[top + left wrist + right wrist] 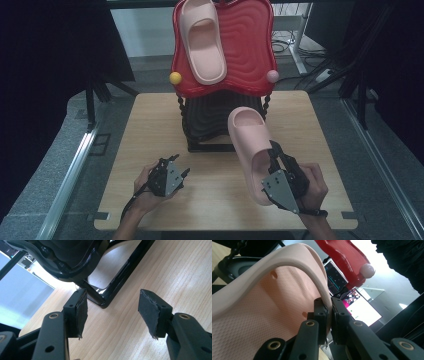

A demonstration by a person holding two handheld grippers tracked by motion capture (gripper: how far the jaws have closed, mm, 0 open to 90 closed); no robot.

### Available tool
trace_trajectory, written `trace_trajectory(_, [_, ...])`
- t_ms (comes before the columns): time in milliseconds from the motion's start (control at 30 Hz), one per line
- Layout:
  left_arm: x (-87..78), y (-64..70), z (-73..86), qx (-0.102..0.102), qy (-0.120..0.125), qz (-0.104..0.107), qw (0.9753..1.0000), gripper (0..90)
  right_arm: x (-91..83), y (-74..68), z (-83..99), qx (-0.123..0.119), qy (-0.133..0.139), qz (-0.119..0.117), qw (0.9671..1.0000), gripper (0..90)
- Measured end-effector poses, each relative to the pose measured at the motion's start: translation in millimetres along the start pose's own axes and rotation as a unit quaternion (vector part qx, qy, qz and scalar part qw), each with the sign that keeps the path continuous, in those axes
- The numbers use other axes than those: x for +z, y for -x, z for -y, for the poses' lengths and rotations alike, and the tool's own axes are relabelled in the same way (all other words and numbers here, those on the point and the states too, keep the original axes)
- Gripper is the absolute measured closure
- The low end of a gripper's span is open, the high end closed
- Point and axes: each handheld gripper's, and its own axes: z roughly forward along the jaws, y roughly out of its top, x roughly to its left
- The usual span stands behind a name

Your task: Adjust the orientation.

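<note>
Here the right tongs are clamped on the side wall of a pink slipper, held up off the counter with its toe pointing away toward the rack; in the right gripper view the two black jaws pinch the slipper's thin rim between them, with the dotted footbed to their left. A second pink slipper lies on the red wavy shelf at the top of the black rack, toe at the far end; a yellow knob and a pink knob sit at the shelf's near corners. The left tongs rest low over the counter, near the rack's base and well apart from the held slipper; their jaws stand wide apart with nothing between them, the pads facing the rack's black foot.
</note>
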Motion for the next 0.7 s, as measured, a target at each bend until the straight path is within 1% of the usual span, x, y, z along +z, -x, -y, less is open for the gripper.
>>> trace_trajectory(167, [0.0,-0.1,-0.5,0.0,0.001,0.0,1.0,41.0,-0.7,10.9,-8.9,0.004,0.006,-0.004,1.0,83.9])
trace_trajectory(300, [-0.5,-0.3,-0.8,-0.001,0.001,0.0,1.0,41.0,-1.8,18.4,-17.0,0.006,0.013,0.0,0.9999,83.9])
trace_trajectory(467, [-0.8,-0.2,-1.1,0.001,-0.002,0.001,1.0,41.0,0.5,28.5,-29.7,0.006,0.016,0.012,0.9998,83.9])
trace_trajectory(700, [-0.4,-0.3,-1.2,0.0,0.0,0.001,1.0,41.1,11.0,46.7,-48.3,0.012,0.022,0.036,0.999,83.9])
